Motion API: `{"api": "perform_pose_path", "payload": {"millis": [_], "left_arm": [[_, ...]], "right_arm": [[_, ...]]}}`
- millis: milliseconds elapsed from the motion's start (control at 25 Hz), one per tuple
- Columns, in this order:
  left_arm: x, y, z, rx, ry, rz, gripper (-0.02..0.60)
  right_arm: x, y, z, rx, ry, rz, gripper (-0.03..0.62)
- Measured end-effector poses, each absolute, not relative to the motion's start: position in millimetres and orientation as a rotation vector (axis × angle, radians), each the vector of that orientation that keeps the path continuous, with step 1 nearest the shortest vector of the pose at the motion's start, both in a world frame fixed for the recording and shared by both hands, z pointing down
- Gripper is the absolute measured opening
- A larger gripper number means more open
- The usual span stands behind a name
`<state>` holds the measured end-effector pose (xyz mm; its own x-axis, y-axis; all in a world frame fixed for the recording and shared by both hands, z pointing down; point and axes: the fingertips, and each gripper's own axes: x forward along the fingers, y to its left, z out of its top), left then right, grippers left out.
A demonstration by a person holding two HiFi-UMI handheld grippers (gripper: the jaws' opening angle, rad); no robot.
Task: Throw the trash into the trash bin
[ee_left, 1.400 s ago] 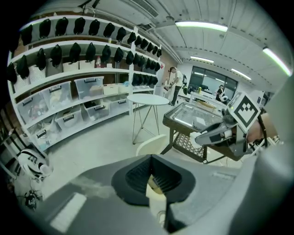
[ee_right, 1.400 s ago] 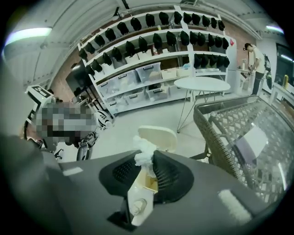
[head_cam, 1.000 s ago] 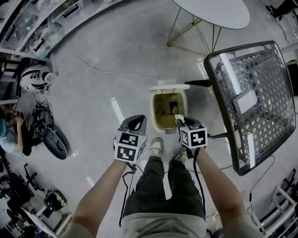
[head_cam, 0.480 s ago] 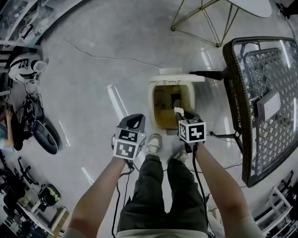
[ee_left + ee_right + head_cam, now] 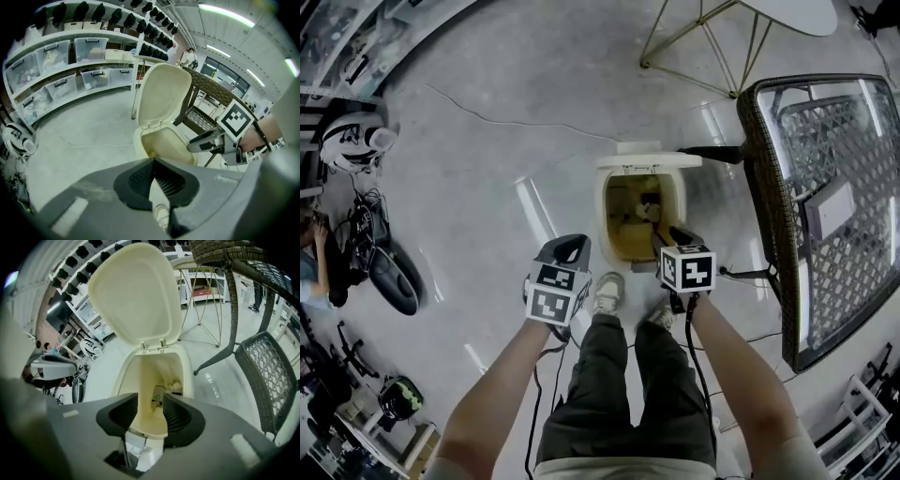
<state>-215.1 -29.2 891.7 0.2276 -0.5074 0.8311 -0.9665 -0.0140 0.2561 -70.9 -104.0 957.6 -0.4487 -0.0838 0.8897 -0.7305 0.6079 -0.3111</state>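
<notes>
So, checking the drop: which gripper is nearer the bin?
Right. The right gripper, its jaws just opened with nothing between them, is at the near rim of the bin; the left gripper is off to its left, over floor.

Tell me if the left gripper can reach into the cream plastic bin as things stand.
Probably yes: the left gripper hangs beside the cream plastic bin, whose lid stands open, nothing between.

Ceiling strip lights [image 5: 225, 14] flood the room evenly, and pale streaks of glare lie on the polished floor [image 5: 487, 178]. Shadows are soft. Both gripper views bend at the edges, with black corners and blurred foregrounds.
</notes>
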Motion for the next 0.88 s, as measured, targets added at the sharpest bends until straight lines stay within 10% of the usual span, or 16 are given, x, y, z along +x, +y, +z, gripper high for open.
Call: {"api": "perform_pose_path", "payload": {"millis": [880], "left_arm": [[-209, -109, 610, 1.960, -1.567, 0.629, 0.002]], "right_arm": [[-32, -132, 604, 0.948, -2.349, 0.835, 0.202]]}}
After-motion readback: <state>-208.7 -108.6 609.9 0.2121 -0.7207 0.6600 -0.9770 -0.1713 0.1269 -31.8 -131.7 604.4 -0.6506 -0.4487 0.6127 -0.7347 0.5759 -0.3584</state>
